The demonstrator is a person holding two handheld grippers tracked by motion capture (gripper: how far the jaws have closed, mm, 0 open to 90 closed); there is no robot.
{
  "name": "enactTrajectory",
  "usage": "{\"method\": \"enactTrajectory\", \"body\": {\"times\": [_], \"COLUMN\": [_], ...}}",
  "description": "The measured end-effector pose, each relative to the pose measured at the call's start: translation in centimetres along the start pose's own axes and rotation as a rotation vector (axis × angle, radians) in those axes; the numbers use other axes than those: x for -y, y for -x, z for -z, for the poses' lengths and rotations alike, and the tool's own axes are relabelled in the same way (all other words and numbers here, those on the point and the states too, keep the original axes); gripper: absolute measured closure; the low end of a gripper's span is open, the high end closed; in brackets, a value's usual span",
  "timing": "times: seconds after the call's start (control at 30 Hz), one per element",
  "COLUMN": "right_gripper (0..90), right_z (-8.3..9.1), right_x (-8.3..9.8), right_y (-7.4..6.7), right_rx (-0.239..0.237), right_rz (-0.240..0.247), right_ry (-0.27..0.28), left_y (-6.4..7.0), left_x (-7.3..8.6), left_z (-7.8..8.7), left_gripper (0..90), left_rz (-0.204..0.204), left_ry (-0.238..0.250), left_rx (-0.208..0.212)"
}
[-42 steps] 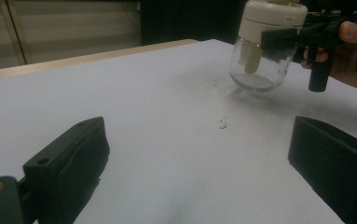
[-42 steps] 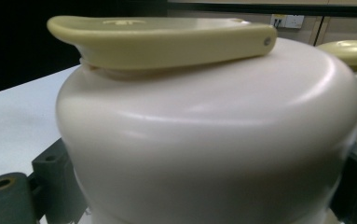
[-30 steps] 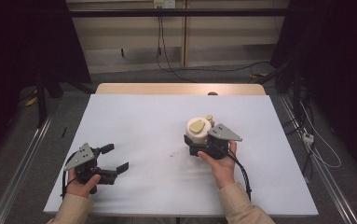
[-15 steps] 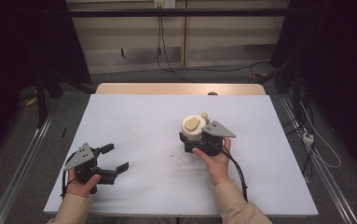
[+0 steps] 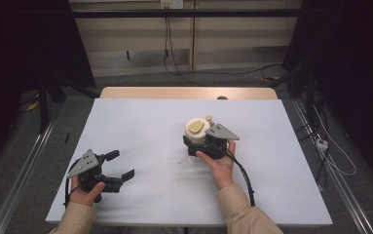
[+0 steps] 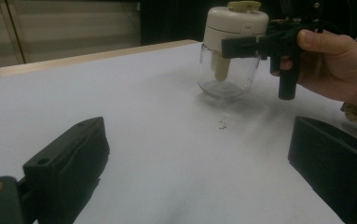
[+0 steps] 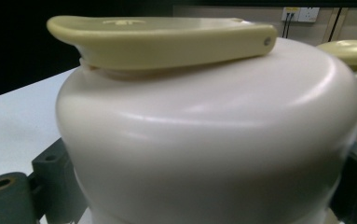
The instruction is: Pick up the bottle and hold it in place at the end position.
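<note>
**Right gripper clamps the jar by its cream lid; left gripper rests open**

The small clear glass jar with a rounded cream plastic lid (image 5: pixel 197 130) stands upright on the white table top (image 5: pixel 145 122), a little right of the middle. In the left gripper view the glass body (image 6: pixel 224 74) rests on the surface under the cream lid, with a pale tube hanging down inside it. A flat yellow-green lever (image 7: pixel 162 39) lies across the crown of the lid, and a round yellow-green knob (image 7: pixel 348 49) sits just beside it.

The right gripper (image 5: pixel 204 142) has its two black jaws closed against opposite sides of the lid; the right hand (image 5: pixel 218 163) holds it from the near side.

The left gripper (image 5: pixel 116 165) sits well apart from the jar, near the front left corner of the table, held by the left hand (image 5: pixel 84 190). Its jaws stand wide apart with nothing between them. A few dark specks (image 6: pixel 222 124) lie on the table near the jar.
</note>
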State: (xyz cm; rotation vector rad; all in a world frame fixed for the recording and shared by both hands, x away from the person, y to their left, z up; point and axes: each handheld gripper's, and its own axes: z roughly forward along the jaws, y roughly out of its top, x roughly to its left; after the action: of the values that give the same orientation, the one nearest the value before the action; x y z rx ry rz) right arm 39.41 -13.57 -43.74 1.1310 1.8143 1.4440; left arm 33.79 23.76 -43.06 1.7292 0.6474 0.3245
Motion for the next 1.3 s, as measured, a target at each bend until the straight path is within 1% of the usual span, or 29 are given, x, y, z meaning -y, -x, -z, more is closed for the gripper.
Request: {"method": "enactTrajectory", "body": {"times": [0.17,0.33,0.53,0.73,0.83,0.93,1.07,1.17,1.2,1.3], "right_gripper": [6.9,6.9,6.9,6.9,7.0,6.9,6.9,6.9,6.9,7.0], "right_z": [-0.6,-1.2,-1.9,-2.8,-3.1,-3.4,-3.6,-3.7,-3.8,-3.9], "right_x": [0.2,0.2,0.0,-0.1,0.0,0.0,-0.1,-0.1,0.0,0.2], "right_y": [-0.2,-0.1,-0.3,-0.6,-0.6,-0.6,-0.8,-1.0,-1.0,-1.0], "right_rx": [-0.002,0.001,0.005,-0.007,-0.006,-0.01,-0.014,-0.022,-0.022,-0.022], "right_rz": [0.007,-0.004,0.013,-0.002,0.003,-0.01,0.008,0.0,-0.004,0.0], "right_ry": [-0.003,-0.006,-0.014,-0.006,-0.011,-0.009,-0.006,-0.002,-0.004,-0.01], "left_y": [0.0,0.0,-0.1,-0.1,-0.1,-0.1,-0.1,-0.1,-0.1,-0.1], "left_x": [0.0,0.1,0.1,0.2,0.2,0.2,0.2,0.2,0.2,0.2], "left_z": [0.0,-0.1,-0.1,-0.1,-0.1,-0.1,-0.2,-0.2,-0.2,-0.2], "left_gripper": [4.4,4.4,4.4,4.4,4.4,4.4,4.4,4.4,4.4,4.4], "left_rz": [0.004,0.008,0.011,0.014,0.017,0.018,0.016,0.011,0.016,0.015], "left_ry": [0.001,0.001,-0.002,-0.001,-0.001,0.0,-0.004,-0.004,-0.004,-0.002], "left_rx": [0.0,0.003,0.001,0.002,0.002,0.002,0.005,0.006,0.006,0.007]}}
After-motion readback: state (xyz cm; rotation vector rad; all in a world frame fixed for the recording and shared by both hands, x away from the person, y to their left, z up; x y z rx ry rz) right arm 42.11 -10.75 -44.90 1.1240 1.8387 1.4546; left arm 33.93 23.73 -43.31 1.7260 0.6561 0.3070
